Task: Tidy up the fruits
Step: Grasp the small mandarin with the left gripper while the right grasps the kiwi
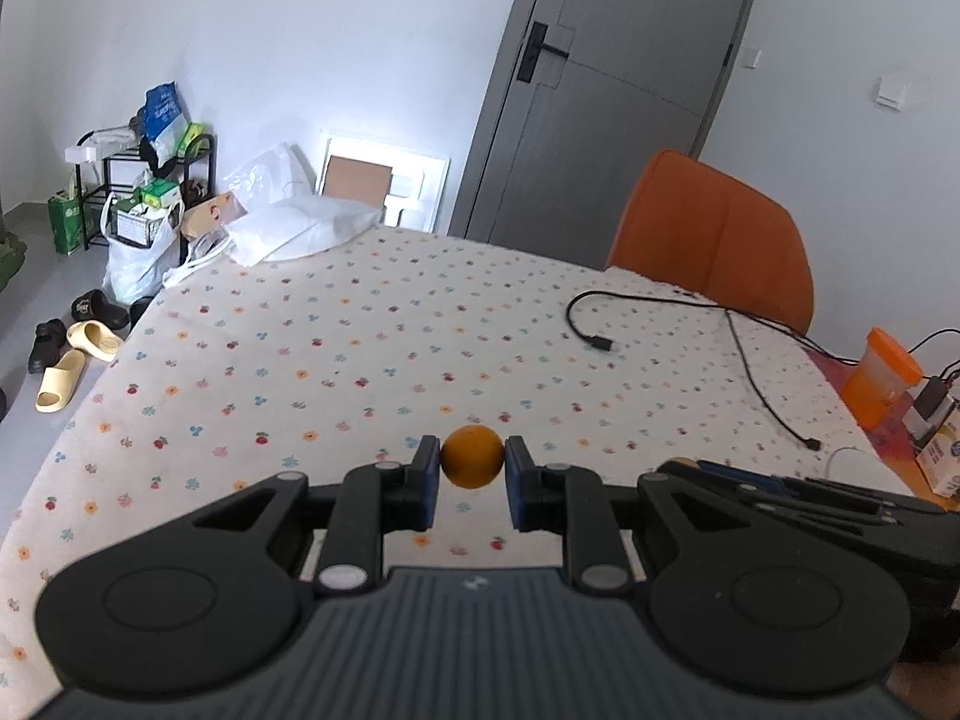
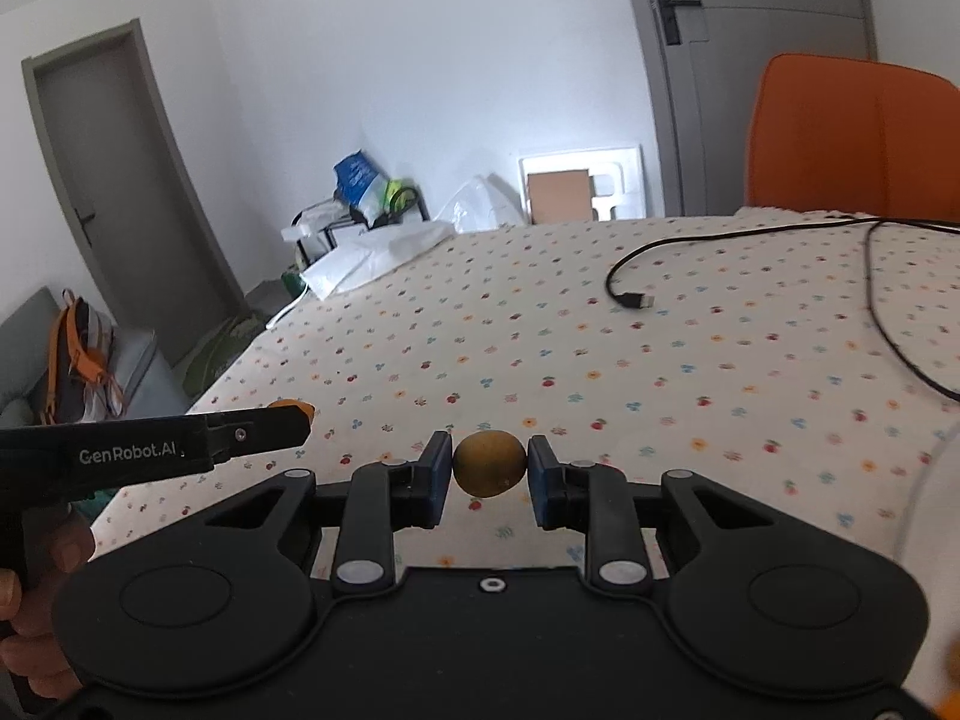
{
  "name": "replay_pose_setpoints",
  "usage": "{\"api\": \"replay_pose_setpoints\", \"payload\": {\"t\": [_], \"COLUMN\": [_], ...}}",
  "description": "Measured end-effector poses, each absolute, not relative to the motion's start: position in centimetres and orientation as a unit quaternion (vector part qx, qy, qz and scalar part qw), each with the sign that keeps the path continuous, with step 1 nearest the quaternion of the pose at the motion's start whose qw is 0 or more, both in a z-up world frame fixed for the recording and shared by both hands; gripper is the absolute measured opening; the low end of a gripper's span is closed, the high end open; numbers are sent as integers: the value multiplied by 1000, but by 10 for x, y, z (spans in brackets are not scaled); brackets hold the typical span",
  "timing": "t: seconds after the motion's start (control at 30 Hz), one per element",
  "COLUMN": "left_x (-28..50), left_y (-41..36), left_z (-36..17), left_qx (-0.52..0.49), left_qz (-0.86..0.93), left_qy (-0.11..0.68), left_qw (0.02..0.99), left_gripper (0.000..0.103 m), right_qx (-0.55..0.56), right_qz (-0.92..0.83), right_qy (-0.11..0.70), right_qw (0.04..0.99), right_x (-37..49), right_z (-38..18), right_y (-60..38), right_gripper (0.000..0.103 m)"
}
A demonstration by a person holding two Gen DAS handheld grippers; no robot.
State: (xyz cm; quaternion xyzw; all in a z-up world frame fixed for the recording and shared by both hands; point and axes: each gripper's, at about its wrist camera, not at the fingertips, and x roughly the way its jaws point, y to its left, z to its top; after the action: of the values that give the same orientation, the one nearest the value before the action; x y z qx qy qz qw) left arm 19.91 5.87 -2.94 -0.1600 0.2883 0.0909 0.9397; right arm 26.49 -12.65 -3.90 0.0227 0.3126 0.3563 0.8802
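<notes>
With both jaws clamped, left gripper (image 1: 473,468) pinches orange fruit (image 1: 472,456) mid-frame, right gripper (image 2: 489,471) yellow-brown fruit (image 2: 489,463); each raised off bench (image 1: 360,348), likely for sorting.

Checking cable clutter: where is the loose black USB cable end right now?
The black USB cable end lies on the floral tablecloth, centre-right in both wrist views, before the orange chair.

my left gripper (image 1: 472,468) is black with blue pads and pinches a bright orange fruit (image 1: 472,457); my right gripper (image 2: 489,471), the same colours, pinches a dull yellow-brown fruit (image 2: 489,463). the tablecloth (image 1: 360,348) is cream, dotted with small red, blue and orange flowers. the chair (image 1: 714,228) is orange, the cable (image 1: 660,312) black.
</notes>
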Motion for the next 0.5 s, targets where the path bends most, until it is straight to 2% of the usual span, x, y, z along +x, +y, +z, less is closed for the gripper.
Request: {"api": "replay_pose_setpoints", "payload": {"t": [0.5], "left_x": [185], "left_y": [10], "left_z": [-10], "left_qx": [-135], "left_qz": [51], "left_qy": [278], "left_qw": [950], "left_gripper": [21], "right_qx": [78], "right_qz": [325], "right_qy": [269], "right_qw": [904], "right_x": [229], "right_z": [-8], "right_y": [-202], "right_gripper": [25]}}
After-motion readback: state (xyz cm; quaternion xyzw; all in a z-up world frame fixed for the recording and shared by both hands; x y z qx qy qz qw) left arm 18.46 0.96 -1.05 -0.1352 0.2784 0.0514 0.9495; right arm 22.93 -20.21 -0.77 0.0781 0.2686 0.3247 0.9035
